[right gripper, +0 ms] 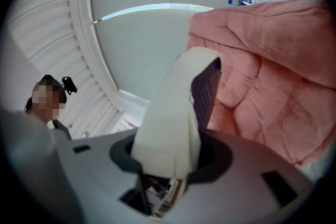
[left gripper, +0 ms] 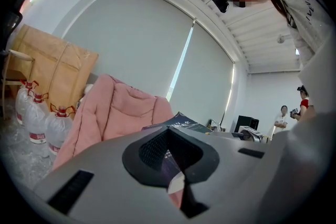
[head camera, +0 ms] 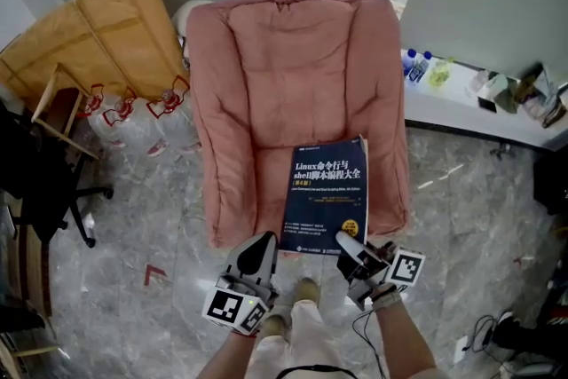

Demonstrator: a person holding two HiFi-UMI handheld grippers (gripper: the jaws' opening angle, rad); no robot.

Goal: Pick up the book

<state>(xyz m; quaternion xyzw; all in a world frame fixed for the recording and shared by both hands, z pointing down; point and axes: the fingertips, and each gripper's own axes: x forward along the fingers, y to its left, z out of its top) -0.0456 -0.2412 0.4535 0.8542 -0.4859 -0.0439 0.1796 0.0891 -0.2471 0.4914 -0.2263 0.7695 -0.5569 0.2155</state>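
The right gripper [head camera: 343,240] and, seemingly, the left gripper [head camera: 265,239] have fingers clamped only on the near edge of the book [head camera: 327,191], whose weight could lever it loose.

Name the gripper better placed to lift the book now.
Right, probably. The right gripper clamps the book with its thick page edge deep between the jaws; the left gripper seems to pinch only a thin corner, a weaker hold.
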